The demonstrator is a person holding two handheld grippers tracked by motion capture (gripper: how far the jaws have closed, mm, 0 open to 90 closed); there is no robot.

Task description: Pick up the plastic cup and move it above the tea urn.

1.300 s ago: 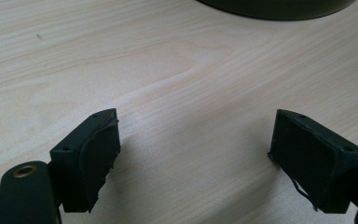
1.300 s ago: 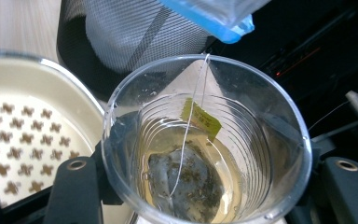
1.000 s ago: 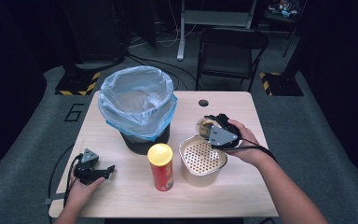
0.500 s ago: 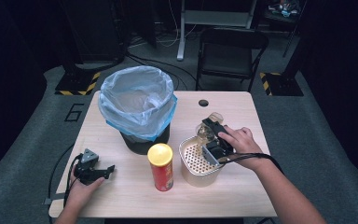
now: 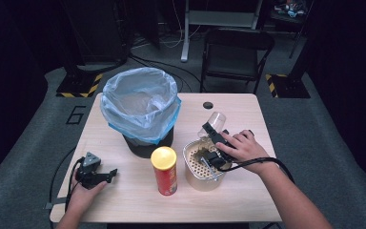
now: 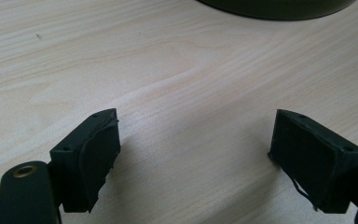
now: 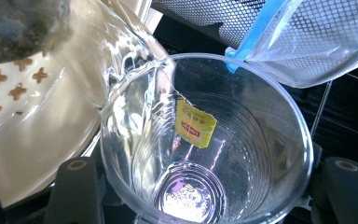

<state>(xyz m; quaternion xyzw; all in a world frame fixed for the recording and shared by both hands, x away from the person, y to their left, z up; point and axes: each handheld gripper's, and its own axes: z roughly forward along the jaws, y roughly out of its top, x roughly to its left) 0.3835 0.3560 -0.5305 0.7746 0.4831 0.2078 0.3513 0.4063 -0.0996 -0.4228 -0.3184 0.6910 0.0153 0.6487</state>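
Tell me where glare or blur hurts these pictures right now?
Right gripper view: bright glare on the clear cup and cream strainer; the yellow tea tag stays readable. Left gripper view: sharp wood grain on the table, soft shadows. High view: table lit, surroundings dark.

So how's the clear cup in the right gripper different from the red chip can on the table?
The clear plastic cup is see-through, open-mouthed and tipped over the cream strainer bowl, clamped in the right gripper. The red chip can is opaque, capped with a yellow lid, and stands upright and untouched on the table. The cup carries a yellow tea-bag tag inside. Both are tall, round containers.
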